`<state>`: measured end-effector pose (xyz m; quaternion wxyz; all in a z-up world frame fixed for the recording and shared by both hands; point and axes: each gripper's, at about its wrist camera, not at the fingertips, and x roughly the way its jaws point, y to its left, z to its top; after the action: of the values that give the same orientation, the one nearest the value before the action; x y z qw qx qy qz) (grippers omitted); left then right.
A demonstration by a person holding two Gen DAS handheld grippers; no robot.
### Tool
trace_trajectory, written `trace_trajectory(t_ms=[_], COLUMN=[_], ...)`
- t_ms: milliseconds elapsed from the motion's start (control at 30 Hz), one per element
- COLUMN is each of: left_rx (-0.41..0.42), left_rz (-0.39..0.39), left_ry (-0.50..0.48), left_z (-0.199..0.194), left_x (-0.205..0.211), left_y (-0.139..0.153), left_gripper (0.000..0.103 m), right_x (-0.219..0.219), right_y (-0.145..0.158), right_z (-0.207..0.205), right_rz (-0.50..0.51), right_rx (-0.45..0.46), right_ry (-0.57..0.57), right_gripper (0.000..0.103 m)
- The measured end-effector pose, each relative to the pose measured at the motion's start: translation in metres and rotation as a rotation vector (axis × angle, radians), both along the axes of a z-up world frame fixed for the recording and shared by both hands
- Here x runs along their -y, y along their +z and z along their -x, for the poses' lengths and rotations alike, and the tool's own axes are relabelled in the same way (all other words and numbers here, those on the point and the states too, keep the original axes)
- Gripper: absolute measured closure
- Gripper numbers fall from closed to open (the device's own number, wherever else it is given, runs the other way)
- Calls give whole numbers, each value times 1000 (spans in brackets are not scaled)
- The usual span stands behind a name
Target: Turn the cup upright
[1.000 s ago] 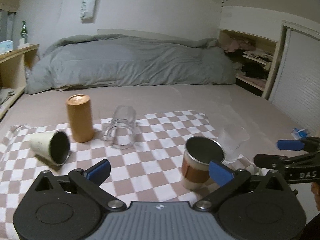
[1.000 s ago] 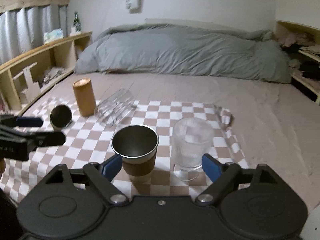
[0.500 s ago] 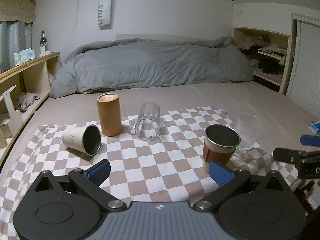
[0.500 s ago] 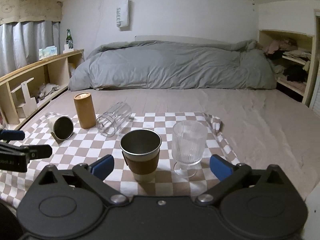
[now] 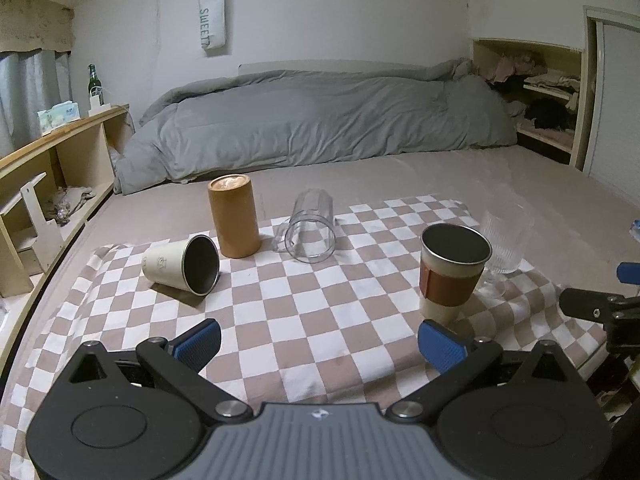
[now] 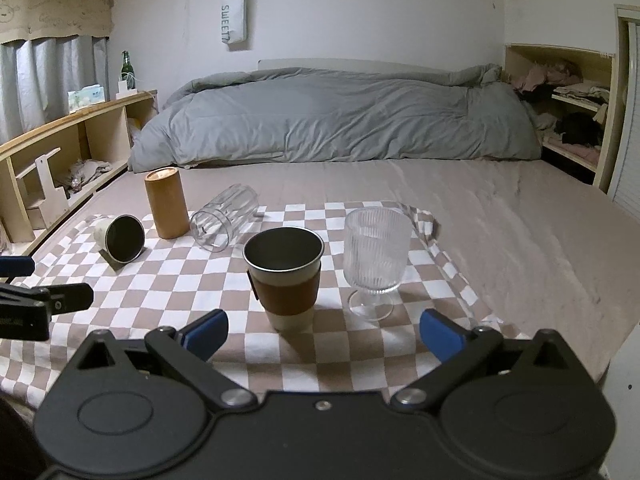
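A cream metal cup [image 5: 182,265] lies on its side at the left of the checkered cloth [image 5: 304,320], mouth toward me; it also shows in the right wrist view [image 6: 120,237]. A clear glass tumbler [image 5: 311,227] lies on its side mid-cloth, seen too in the right wrist view [image 6: 224,218]. A steel cup with a brown sleeve [image 5: 452,276] [image 6: 285,278] stands upright. A ribbed stemmed glass [image 6: 376,262] [image 5: 505,242] stands upright to its right. My left gripper [image 5: 320,342] is open and empty over the cloth's near edge. My right gripper [image 6: 324,332] is open and empty, just short of the sleeved cup.
A tan cylinder canister [image 5: 234,216] stands upright between the two lying cups. A grey duvet [image 5: 320,124] lies across the back of the bed. Wooden shelves [image 5: 60,160] run along the left, and a closet shelf [image 5: 536,96] stands at the right.
Both grippers have pulled back and risen, so the cups look farther away and more of the room shows. No cup has moved. Both grippers stay open.
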<state>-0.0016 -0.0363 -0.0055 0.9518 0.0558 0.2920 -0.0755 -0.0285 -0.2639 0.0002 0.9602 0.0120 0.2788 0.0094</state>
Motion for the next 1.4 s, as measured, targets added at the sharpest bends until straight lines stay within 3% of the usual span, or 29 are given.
trace_trajectory(t_ms=[1400], left_rx=[-3], left_rz=[5], left_ry=[2], left_z=[-1], left_x=[1], left_y=[-2], left_gripper=[0], right_x=[0], right_y=[0], right_z=[4], right_rz=[-2], right_rx=[3], right_ry=[2], right_gripper=[0])
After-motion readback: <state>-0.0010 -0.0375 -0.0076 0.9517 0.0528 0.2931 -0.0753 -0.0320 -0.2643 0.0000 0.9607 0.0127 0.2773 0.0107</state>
